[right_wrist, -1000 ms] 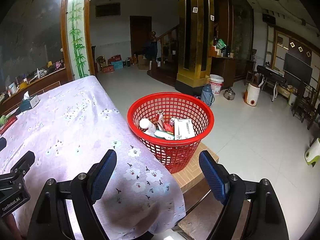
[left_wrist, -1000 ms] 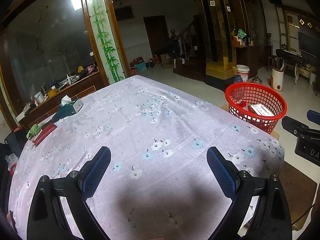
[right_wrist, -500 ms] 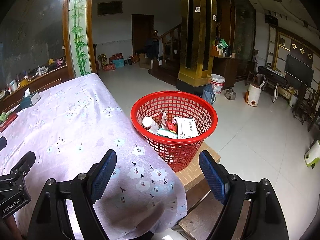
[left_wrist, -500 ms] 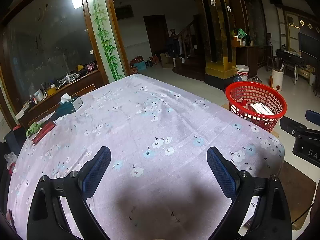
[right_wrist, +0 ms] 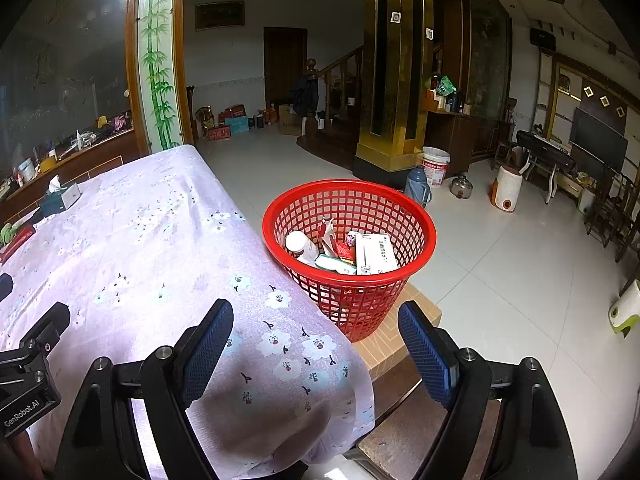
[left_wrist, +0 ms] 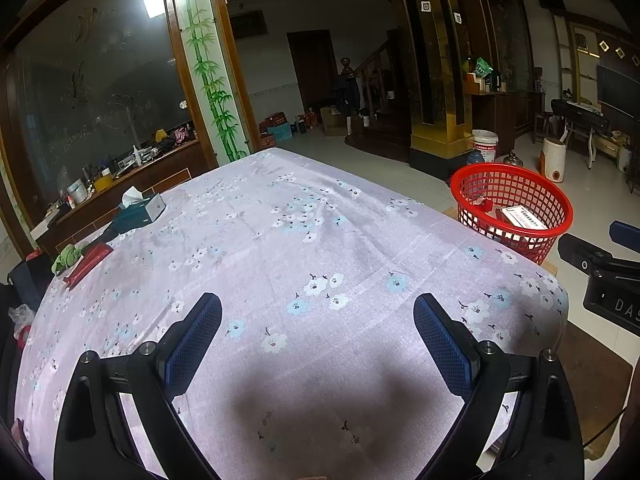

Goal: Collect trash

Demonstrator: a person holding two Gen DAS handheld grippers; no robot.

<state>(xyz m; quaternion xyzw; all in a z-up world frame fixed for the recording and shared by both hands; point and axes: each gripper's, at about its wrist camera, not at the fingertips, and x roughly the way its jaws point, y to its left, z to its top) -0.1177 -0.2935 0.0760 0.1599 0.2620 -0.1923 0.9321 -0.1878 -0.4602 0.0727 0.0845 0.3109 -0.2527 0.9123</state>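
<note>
A red plastic basket (right_wrist: 348, 292) stands on a low wooden stool beside the table's right edge; it also shows in the left wrist view (left_wrist: 512, 178). It holds a white box (right_wrist: 376, 254), a white bottle (right_wrist: 300, 244) and several wrappers. My left gripper (left_wrist: 318, 328) is open and empty above the near part of the purple floral tablecloth (left_wrist: 280, 240). My right gripper (right_wrist: 316, 334) is open and empty over the table's near right corner, in front of the basket.
At the table's far left lie a tissue box (left_wrist: 140, 210), a green cloth (left_wrist: 66, 258) and a red packet (left_wrist: 88, 262). A tiled floor (right_wrist: 520, 280) stretches right of the basket. A bucket (right_wrist: 436, 166) and flask (right_wrist: 416, 190) stand by the gold pillar.
Both grippers have drawn back and risen slightly, so the table and basket look a little farther. Both stay open and empty.
</note>
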